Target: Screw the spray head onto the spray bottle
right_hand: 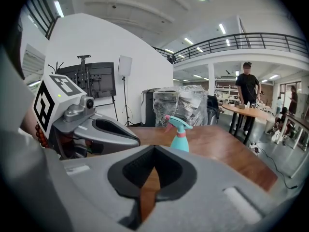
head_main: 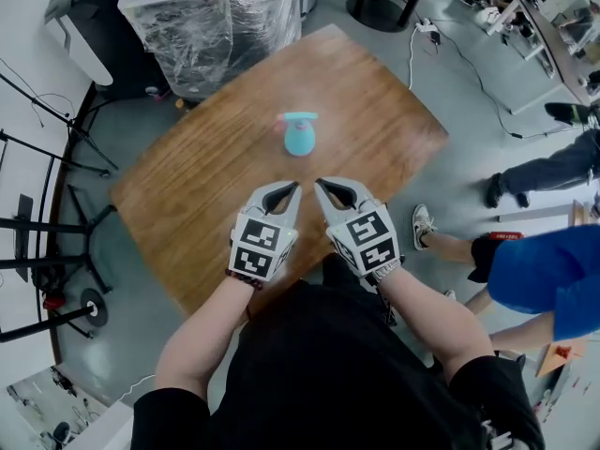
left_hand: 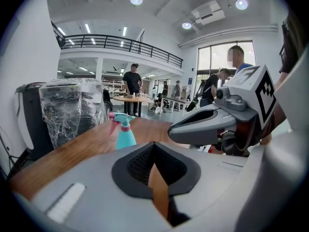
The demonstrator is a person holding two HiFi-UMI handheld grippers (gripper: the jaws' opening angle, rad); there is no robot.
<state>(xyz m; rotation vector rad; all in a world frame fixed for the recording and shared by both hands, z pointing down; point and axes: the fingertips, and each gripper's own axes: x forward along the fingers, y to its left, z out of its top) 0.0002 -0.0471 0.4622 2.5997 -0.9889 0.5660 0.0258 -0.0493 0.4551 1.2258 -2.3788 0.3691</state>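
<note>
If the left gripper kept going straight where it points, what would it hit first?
Likely the teal spray bottle on the wooden table; it stands slightly left of the left gripper's line, so it might just miss.

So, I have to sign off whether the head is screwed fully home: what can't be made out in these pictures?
- Head view: the spray head covers the neck of the spray bottle from above, so the joint is hidden.
- Left gripper view and right gripper view: the pink collar is too small to show whether it is seated.
- All views: the bottle's teal wall is opaque, so its contents cannot be told.
</note>
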